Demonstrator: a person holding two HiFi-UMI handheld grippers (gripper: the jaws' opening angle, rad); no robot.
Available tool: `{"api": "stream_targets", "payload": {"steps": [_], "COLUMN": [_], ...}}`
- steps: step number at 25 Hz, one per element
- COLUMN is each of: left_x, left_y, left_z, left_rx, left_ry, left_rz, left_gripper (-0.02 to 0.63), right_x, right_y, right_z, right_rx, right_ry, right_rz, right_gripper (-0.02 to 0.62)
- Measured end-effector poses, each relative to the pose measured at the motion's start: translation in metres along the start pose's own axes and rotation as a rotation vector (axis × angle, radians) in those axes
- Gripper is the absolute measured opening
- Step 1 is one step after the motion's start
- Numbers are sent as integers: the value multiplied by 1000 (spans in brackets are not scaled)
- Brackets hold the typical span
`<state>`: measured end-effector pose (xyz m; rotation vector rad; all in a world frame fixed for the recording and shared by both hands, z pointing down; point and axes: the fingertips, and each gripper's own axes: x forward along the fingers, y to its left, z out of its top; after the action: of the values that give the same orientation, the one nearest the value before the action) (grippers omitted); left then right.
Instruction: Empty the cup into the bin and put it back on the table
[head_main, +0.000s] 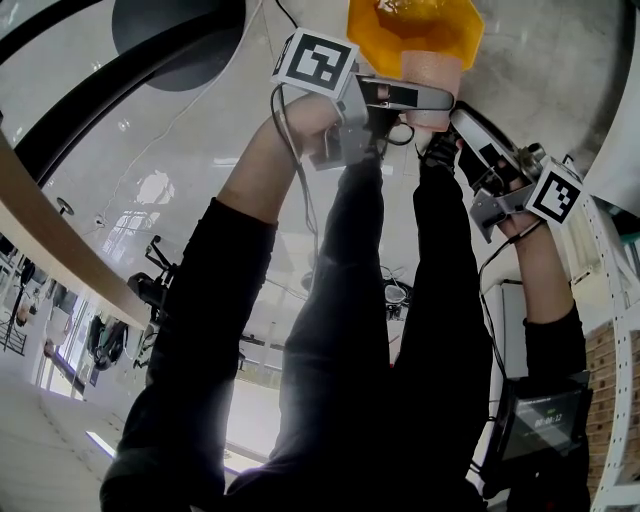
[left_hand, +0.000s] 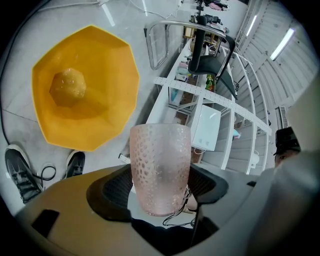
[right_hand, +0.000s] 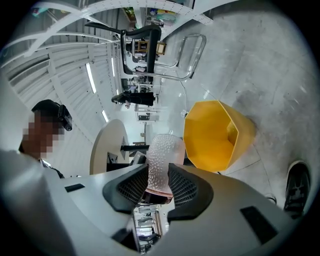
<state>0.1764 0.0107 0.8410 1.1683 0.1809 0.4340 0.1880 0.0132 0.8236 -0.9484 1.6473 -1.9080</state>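
Observation:
Both grippers hold a pink dimpled cup (head_main: 432, 72) above the open yellow bin (head_main: 415, 30) on the floor. In the left gripper view the cup (left_hand: 160, 170) stands between the dark pads, and my left gripper (left_hand: 160, 186) is shut on its sides. The bin (left_hand: 85, 85) lies beyond it with a yellowish lump (left_hand: 67, 85) inside. In the right gripper view my right gripper (right_hand: 159, 182) is shut on one end of the cup (right_hand: 162, 155), with the bin (right_hand: 215, 132) just right of it. My left gripper (head_main: 425, 97) and right gripper (head_main: 447, 135) meet at the cup.
The person's legs (head_main: 400, 300) and shoes (left_hand: 20, 172) stand next to the bin. A round table's edge (right_hand: 107, 145) is to the left. White shelving (left_hand: 200, 110), a metal frame and an office chair (left_hand: 210, 45) stand behind.

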Motion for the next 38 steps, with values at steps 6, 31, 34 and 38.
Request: {"api": "stream_targets", "payload": {"steps": [6,31,34,38], "left_x": [-1,-18,-18,-14], "left_y": [-9,-126,-135,-167], "left_z": [-1,-60,-60,-71], "left_rx": [41,446,493,605], "left_ry": [-11,-179,-191,-210], "left_rz": [2,94,104,133], "left_gripper": [342,341,341,341], "right_x": [0,-32,-33,-45], "right_y": [9,129,136,166], "right_z": [-2,-19,-19,-19], "right_rx": [-25,-194,-209,-254], "right_ry": [20,138,146,154], "right_rz": [12,81,88,113], "right_gripper": [135,136,137,137]}}
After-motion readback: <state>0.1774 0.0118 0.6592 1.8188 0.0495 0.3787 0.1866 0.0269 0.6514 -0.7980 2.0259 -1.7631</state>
